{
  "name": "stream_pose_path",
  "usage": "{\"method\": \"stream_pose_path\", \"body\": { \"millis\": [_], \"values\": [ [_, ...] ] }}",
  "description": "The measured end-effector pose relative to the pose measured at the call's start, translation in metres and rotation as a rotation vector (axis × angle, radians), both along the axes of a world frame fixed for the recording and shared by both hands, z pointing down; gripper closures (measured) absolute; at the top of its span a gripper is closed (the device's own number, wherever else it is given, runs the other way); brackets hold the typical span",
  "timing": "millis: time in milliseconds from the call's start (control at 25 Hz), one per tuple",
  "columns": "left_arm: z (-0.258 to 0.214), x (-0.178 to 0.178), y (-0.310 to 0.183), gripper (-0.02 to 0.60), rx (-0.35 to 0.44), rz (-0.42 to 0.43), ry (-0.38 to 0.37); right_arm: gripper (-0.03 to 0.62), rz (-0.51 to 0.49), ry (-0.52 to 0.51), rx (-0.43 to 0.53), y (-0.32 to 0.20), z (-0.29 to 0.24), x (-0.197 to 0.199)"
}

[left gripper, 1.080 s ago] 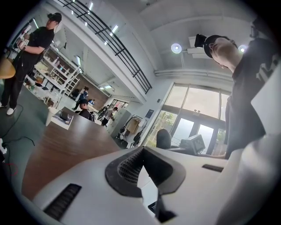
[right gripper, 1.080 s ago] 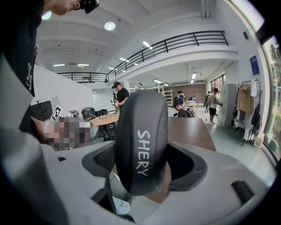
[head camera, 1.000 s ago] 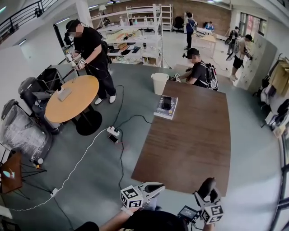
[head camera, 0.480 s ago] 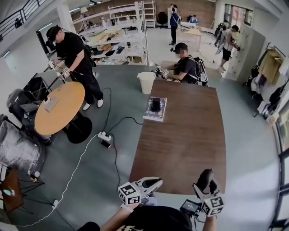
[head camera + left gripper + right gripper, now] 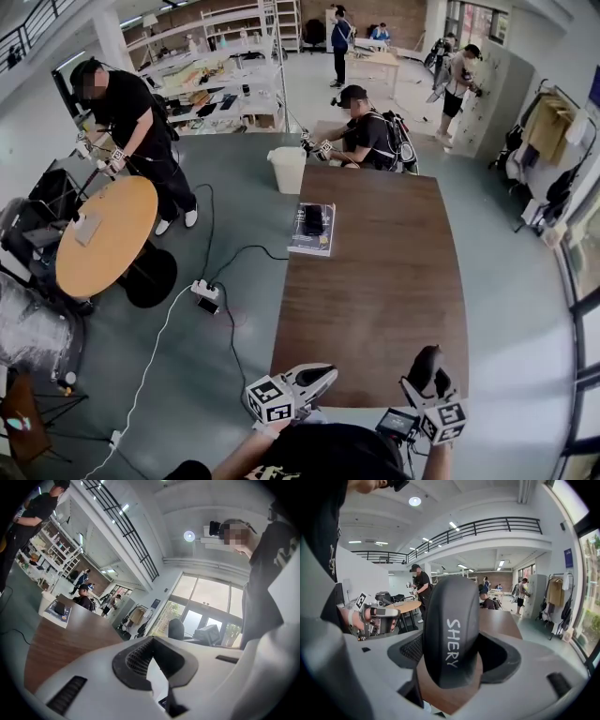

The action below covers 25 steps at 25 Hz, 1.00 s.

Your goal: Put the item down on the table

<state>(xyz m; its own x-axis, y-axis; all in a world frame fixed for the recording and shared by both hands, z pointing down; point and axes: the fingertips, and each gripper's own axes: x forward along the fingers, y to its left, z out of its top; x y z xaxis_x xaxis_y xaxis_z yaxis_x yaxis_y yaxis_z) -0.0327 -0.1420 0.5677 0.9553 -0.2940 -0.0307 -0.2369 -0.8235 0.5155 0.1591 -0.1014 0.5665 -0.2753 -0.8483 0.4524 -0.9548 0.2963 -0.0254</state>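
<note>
A dark oval case (image 5: 451, 630) printed "SHERY" stands upright between the jaws of my right gripper (image 5: 453, 679), which is shut on it. In the head view the case (image 5: 427, 364) hangs just over the near edge of the long brown table (image 5: 375, 272), with the right gripper (image 5: 429, 382) below it. My left gripper (image 5: 321, 379) is held level beside it, off the table's near left corner. In the left gripper view its white jaws (image 5: 157, 679) meet with nothing between them.
A book with a black object on it (image 5: 311, 228) lies at the table's far left edge. A seated person (image 5: 367, 139) works at the far end. A white bin (image 5: 286, 169), a floor power strip with cables (image 5: 204, 292) and a round orange table (image 5: 94, 234) stand to the left.
The head view has shifted, so the room slides left and the table sits more centred. Both grippers keep their places at the near edge, the right one holding the case throughout.
</note>
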Motion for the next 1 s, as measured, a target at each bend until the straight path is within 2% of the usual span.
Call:
{"method": "stream_pose_path", "body": {
  "millis": [240, 400, 560, 680, 800, 1000],
  "values": [
    [0.001, -0.019, -0.033, 0.575, 0.003, -0.011, 0.021, 0.252, 0.007, 0.028, -0.003, -0.023, -0.007, -0.016],
    [-0.007, -0.026, -0.056, 0.575, 0.025, -0.014, 0.021, 0.252, -0.018, 0.094, -0.007, -0.032, -0.007, -0.02],
    [-0.011, -0.03, -0.066, 0.575, 0.048, -0.007, 0.027, 0.252, -0.02, 0.092, -0.031, -0.034, -0.003, -0.022],
    [-0.014, -0.024, -0.062, 0.575, 0.063, 0.018, 0.045, 0.252, -0.019, 0.107, -0.052, -0.04, -0.011, -0.025],
    [-0.009, -0.011, -0.06, 0.575, 0.05, 0.01, 0.012, 0.252, -0.052, 0.133, -0.063, -0.042, -0.005, -0.017],
    [-0.007, 0.012, -0.06, 0.575, 0.03, -0.063, 0.002, 0.252, -0.097, 0.127, -0.053, -0.054, -0.007, 0.001]
  ]
}}
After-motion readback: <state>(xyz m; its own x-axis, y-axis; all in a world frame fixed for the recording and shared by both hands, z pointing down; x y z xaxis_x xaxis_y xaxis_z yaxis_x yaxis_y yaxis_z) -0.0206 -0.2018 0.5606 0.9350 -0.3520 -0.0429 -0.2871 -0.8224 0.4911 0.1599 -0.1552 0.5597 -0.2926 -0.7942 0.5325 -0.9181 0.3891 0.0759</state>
